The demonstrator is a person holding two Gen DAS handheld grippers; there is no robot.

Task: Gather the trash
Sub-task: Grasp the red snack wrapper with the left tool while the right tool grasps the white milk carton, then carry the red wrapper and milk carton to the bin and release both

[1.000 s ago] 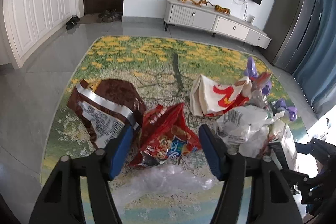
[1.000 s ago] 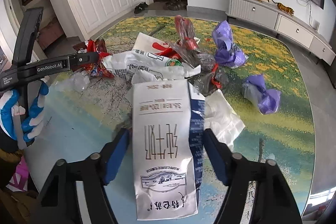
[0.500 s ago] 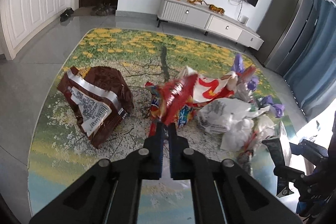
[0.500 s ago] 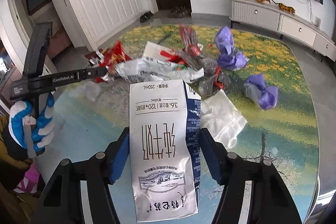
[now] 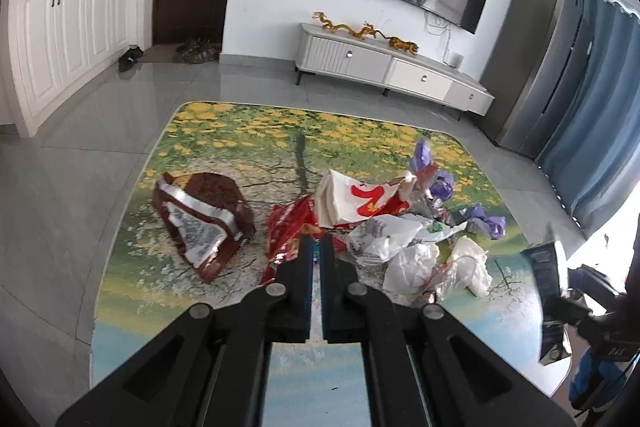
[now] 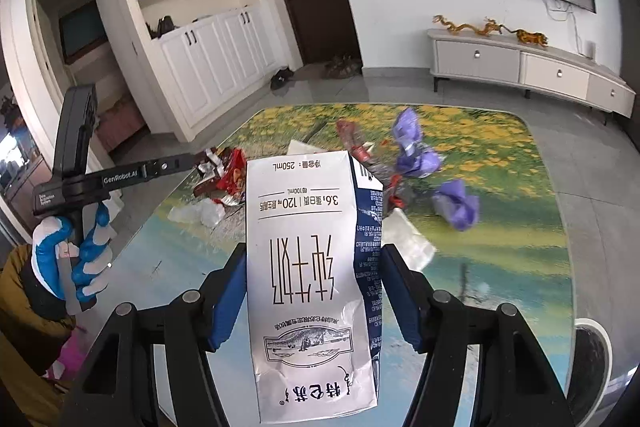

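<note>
My left gripper [image 5: 316, 247] is shut on the red snack wrapper [image 5: 286, 231] and holds it above the table; it also shows in the right wrist view [image 6: 228, 175]. My right gripper [image 6: 312, 267] is shut on a white and blue milk carton [image 6: 308, 267], held upright above the table; the carton shows at the right edge of the left wrist view [image 5: 550, 291]. Other trash lies on the table: a brown foil bag [image 5: 204, 219], a white and red bag [image 5: 360, 203], white plastic bags [image 5: 400, 247], purple wrappers [image 6: 416, 155].
The table top [image 5: 240, 131] has a printed landscape picture and rounded corners. A clear plastic bag [image 6: 198, 213] lies near its left edge. Beyond are a grey tiled floor, white cabinets, a TV stand [image 5: 392, 67] and blue curtains [image 5: 592, 115].
My left gripper closed on the red wrapper and lifted it up and back. My right gripper rose with the milk carton, away from the trash pile.
</note>
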